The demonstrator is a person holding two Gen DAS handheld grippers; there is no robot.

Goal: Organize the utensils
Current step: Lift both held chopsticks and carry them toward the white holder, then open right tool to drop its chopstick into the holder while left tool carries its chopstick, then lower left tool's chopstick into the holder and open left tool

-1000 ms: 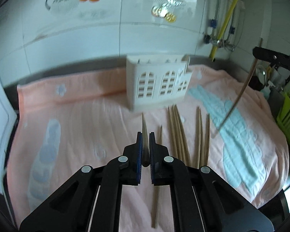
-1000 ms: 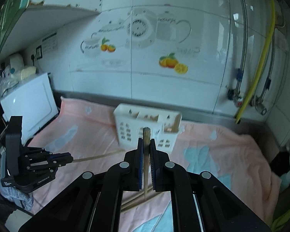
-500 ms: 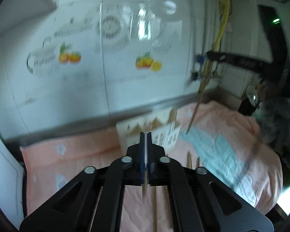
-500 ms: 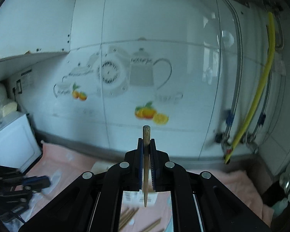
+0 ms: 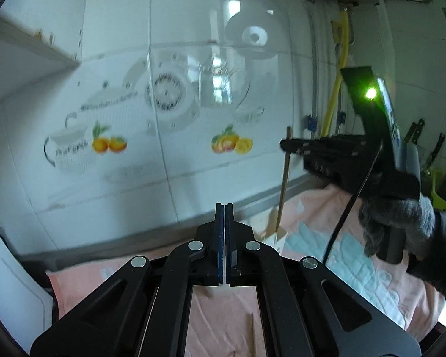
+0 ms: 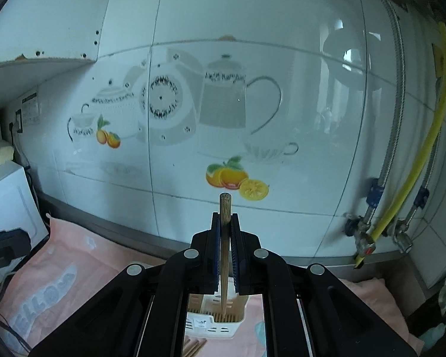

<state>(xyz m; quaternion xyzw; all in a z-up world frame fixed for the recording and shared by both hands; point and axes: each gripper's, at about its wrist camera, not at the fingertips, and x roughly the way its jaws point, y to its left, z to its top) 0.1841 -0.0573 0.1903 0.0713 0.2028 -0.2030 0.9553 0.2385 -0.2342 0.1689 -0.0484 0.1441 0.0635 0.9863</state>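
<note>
Your right gripper (image 6: pixel 225 247) clamped on an upright chopstick (image 6: pixel 224 238), tip over the white holder (image 6: pixel 217 316), your left gripper (image 5: pixel 224 244) closed, a chopstick's thin edge just visible between its pads.

On the pink towel (image 6: pixel 44 282) to my left I can make out pale blue letters, something like "ELLOS", though its first letter is cut off. The teapots and cups printed on the wall tiles (image 6: pixel 223 119) carry bands of dark script too small and blurred for me to read.
</note>
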